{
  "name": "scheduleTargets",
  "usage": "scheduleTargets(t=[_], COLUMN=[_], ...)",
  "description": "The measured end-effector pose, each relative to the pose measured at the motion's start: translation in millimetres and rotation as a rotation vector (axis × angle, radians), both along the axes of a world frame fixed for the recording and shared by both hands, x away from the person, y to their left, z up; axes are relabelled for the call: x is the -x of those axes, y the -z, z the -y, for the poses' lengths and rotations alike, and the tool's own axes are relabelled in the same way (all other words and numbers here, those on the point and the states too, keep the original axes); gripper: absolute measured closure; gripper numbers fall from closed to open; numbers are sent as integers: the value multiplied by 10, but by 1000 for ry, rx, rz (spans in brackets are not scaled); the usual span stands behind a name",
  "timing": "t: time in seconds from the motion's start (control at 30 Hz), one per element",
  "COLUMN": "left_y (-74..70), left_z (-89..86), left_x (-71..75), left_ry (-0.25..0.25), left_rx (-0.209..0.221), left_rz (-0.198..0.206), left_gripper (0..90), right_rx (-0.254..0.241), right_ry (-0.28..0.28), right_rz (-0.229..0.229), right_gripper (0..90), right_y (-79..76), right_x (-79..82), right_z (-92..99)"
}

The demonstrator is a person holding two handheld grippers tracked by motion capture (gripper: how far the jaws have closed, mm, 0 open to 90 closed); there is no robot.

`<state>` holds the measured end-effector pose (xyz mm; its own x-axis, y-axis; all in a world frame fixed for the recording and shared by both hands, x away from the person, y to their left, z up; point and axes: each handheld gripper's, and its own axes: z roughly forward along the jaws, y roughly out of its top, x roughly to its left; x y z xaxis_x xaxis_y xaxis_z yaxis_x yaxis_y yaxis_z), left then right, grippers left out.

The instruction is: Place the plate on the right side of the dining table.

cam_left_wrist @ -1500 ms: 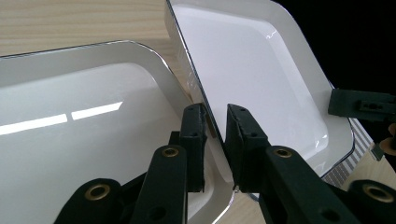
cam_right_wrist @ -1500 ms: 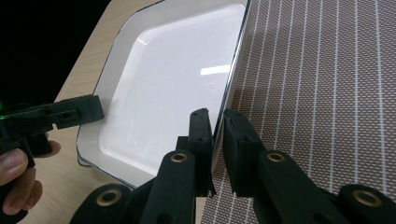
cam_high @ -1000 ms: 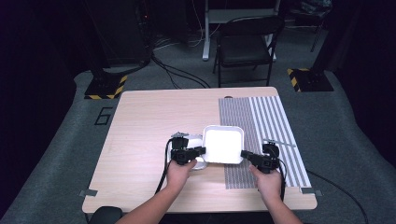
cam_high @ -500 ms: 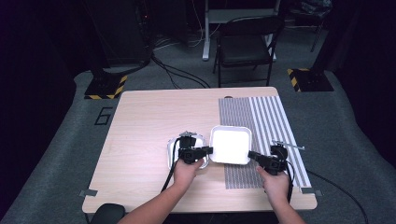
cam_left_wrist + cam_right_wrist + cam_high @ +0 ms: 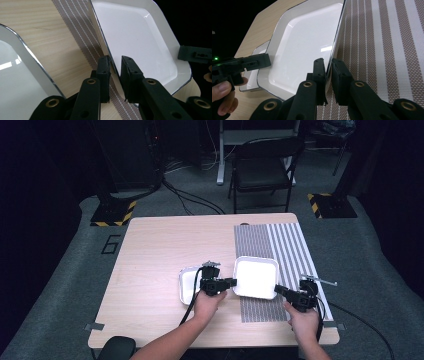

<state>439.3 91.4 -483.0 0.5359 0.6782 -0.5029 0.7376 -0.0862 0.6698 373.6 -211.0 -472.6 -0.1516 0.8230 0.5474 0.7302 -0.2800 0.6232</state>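
A person at a wooden worktop (image 5: 150, 260) holds a square white tray (image 5: 256, 277) between two hand-held grippers, one on each side. The left gripper (image 5: 231, 282) has its jaws closed on the tray's rim at the 9 o'clock edge; in the left gripper view the thin rim (image 5: 113, 65) sits pinched between the two black jaws. The right gripper (image 5: 278, 290) has its jaws clamped on the rim near the tray's 4 o'clock corner, and the right gripper view shows the edge (image 5: 329, 68) caught narrowly between them. The tray is over the near half of the worktop, across the left border of a striped mat (image 5: 280, 245) that covers the worktop's right side; it looks lifted and tilted off the surface. A second white tray (image 5: 189, 285) lies flat on the bare wood at 9 o'clock from the held one, just beside it, partly under the left gripper. A dark folding chair (image 5: 262, 167) stands beyond the worktop at 12 o'clock.
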Motion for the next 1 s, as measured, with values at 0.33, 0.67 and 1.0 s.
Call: scheduleTargets(t=[0.33, 0.67, 1.0], left_y=[-4, 18, 56], left_z=[109, 189, 265], left_x=[-8, -26, -57], left_ry=[9, 18, 25], left_rx=[-1, -3, -11], left_rz=[-4, -13, -12], left_gripper=[767, 767, 768], right_rx=[-1, 2, 5], right_ry=[15, 23, 29], right_rz=[-2, -3, -10], right_gripper=[814, 816, 816], right_y=[2, 34, 72], right_x=[39, 39, 24], right_z=[100, 174, 241])
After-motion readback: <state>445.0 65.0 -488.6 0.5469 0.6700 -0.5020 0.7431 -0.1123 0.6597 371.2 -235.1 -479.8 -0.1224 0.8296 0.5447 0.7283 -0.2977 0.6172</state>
